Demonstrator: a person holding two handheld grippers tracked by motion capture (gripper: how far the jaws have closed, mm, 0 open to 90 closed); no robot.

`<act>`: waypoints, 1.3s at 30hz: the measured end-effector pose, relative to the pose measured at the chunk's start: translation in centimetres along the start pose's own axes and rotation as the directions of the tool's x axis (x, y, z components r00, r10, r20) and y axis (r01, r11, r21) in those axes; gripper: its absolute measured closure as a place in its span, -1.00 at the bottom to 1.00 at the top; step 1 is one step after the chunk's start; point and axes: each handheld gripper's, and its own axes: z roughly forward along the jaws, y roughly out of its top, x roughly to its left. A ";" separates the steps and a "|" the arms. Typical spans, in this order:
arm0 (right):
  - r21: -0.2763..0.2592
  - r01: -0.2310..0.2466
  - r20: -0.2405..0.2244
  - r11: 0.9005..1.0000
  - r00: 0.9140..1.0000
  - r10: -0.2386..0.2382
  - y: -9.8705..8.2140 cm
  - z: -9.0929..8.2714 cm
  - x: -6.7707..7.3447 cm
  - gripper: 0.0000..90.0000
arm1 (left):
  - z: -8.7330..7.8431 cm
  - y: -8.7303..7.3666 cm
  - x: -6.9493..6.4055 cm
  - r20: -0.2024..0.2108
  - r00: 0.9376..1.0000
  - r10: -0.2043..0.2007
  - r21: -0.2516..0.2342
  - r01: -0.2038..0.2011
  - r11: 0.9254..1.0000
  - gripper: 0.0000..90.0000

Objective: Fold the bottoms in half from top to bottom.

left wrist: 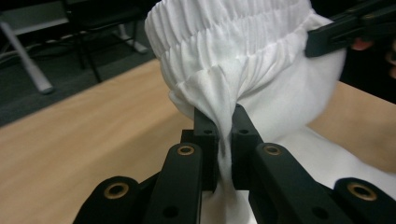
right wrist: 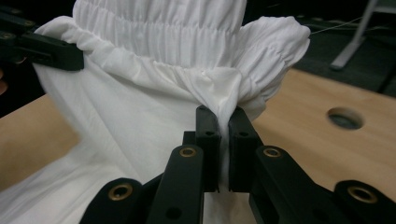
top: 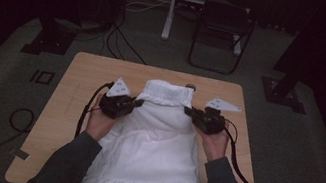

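A white garment [top: 155, 141] with a gathered elastic band [top: 167, 93] lies down the middle of the wooden table [top: 73, 101]. My left gripper [top: 138, 102] is shut on the cloth just below the band at its left side; in the left gripper view the fabric [left wrist: 224, 88] is pinched between the jaws [left wrist: 223, 122]. My right gripper [top: 189, 110] is shut on the same garment at the band's right side, and the white cloth [right wrist: 154, 84] bunches into its jaws [right wrist: 223, 120]. The band end is lifted off the table between both grippers. Each gripper view shows the other gripper's jaw clamped on the far side.
A round hole [right wrist: 344, 118] sits in the tabletop near the far right of the garment. Beyond the table stand a dark folding chair [top: 222, 31] and a white stand leg [top: 170, 6]. Cables [top: 114, 37] trail on the grey floor. The hem hangs over the near table edge.
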 end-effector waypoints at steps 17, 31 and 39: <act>0.240 0.045 -0.083 0.970 0.996 -0.025 -10.9 -1.0 5.2 0.89 | -0.2 -12.3 -5.5 0.126 0.990 -0.067 0.274 0.030 0.961 0.84; 0.380 0.071 -0.051 0.922 0.997 -0.056 -12.8 3.0 3.9 0.88 | 3.9 -12.9 -3.2 0.074 0.996 -0.046 0.335 0.018 0.942 0.84; 0.374 0.067 -0.005 0.925 0.998 -0.070 -10.8 6.1 0.4 0.88 | 5.6 -11.8 -1.8 0.057 0.995 -0.076 0.343 0.052 0.938 0.82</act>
